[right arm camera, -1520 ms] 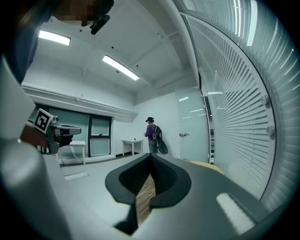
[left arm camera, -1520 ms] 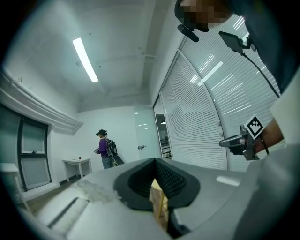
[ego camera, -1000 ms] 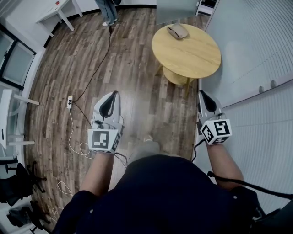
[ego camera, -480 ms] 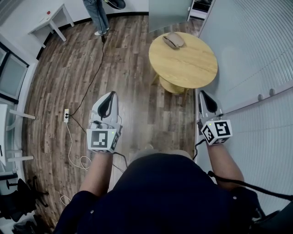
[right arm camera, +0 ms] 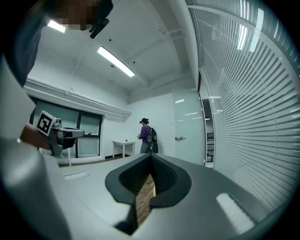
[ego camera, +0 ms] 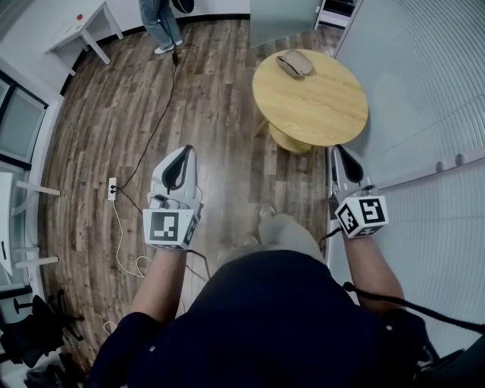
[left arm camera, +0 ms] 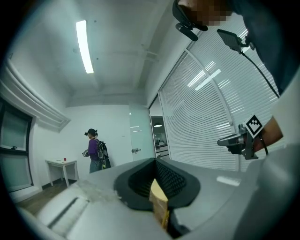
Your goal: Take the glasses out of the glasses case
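Observation:
A grey-brown glasses case (ego camera: 294,63) lies shut at the far edge of a round wooden table (ego camera: 314,102), ahead and to the right in the head view. Both grippers hang in mid-air over the floor, well short of the table. My left gripper (ego camera: 185,151) is shut with nothing in it, pointing forward. At the right, beside the blind-covered wall, my right gripper (ego camera: 336,151) is shut and empty too. In the left gripper view the jaws (left arm camera: 155,161) meet at the tip; the right gripper view shows the same (right arm camera: 150,156). The glasses themselves are not visible.
A person (ego camera: 159,23) stands at the far end of the room near a white desk (ego camera: 82,26). A cable and power strip (ego camera: 112,188) lie on the wood floor at left. Blinds (ego camera: 424,91) line the right side. Office chairs (ego camera: 30,341) stand at lower left.
The wearer has stepped forward, a knee now showing below the grippers. The table has shifted slightly in view. Both grippers stay shut and level.

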A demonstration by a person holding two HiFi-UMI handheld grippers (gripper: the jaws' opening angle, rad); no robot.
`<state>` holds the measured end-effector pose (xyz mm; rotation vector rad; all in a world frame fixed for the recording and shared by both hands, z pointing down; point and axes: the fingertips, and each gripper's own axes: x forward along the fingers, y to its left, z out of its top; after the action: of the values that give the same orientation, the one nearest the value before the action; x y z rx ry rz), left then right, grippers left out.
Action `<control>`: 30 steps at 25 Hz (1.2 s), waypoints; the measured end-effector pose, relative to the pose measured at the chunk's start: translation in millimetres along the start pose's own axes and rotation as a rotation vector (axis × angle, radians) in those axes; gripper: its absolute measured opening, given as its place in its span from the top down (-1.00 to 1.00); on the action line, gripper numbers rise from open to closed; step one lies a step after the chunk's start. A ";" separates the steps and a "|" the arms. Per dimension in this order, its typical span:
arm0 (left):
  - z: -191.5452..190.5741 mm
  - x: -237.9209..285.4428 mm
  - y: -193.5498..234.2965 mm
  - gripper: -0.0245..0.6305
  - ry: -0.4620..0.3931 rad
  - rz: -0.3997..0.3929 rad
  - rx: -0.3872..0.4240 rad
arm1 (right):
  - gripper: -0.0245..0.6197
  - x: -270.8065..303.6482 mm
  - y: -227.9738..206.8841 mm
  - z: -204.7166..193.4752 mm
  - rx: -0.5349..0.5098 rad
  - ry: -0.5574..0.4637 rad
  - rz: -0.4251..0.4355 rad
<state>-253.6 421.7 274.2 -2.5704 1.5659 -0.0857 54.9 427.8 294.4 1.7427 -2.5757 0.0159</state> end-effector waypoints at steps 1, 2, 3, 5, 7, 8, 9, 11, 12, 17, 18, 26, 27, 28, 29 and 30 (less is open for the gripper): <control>-3.8 2.3 1.4 0.91 0.006 -0.002 -0.001 | 0.90 4.6 1.0 -0.3 -0.002 -0.003 0.007; -8.4 5.0 1.6 0.91 0.012 -0.005 -0.003 | 0.90 9.0 1.3 -1.6 -0.006 -0.005 0.015; -13.1 7.7 1.4 0.91 0.017 -0.007 -0.003 | 0.90 13.2 1.0 -3.7 -0.008 -0.006 0.022; -18.9 13.3 2.2 0.91 0.026 -0.007 -0.001 | 0.90 22.5 -0.5 -8.7 -0.007 -0.004 0.031; -17.5 20.1 8.5 0.91 0.035 0.000 0.004 | 0.90 34.5 -2.7 -11.5 -0.002 0.003 0.034; -16.0 24.2 13.0 0.91 0.038 0.001 0.007 | 0.90 41.6 -3.8 -11.3 0.001 0.007 0.034; -15.1 28.8 17.5 0.91 0.038 0.000 0.010 | 0.90 48.9 -4.9 -10.7 0.003 0.008 0.035; -15.8 39.0 26.3 0.91 0.038 -0.001 0.017 | 0.90 63.1 -6.7 -9.5 0.003 0.008 0.041; -16.7 44.6 30.2 0.91 0.037 0.002 0.017 | 0.90 69.6 -7.7 -9.4 0.002 0.009 0.047; -18.6 79.0 46.5 0.91 0.042 0.015 0.013 | 0.90 107.2 -24.2 -9.7 0.011 0.019 0.047; -19.7 86.8 50.1 0.91 0.048 0.015 0.015 | 0.90 116.3 -27.9 -8.8 0.013 0.019 0.045; -20.0 150.0 73.4 0.91 0.089 0.040 0.021 | 0.90 178.4 -65.9 -7.3 0.052 0.014 0.052; -18.2 157.7 75.8 0.91 0.089 0.039 0.029 | 0.90 185.6 -71.0 -7.3 0.059 0.012 0.052; -16.9 164.6 78.4 0.91 0.092 0.039 0.034 | 0.90 192.7 -74.4 -7.3 0.064 0.012 0.053; -15.8 171.0 81.3 0.91 0.094 0.041 0.039 | 0.90 199.7 -76.7 -7.3 0.068 0.014 0.055; -14.5 177.1 84.2 0.91 0.095 0.042 0.044 | 0.90 206.6 -78.7 -7.3 0.072 0.016 0.058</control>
<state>-248.0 225.1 273.3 -2.5334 1.6307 -0.2391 51.3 207.1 307.5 1.6820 -2.6446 0.1248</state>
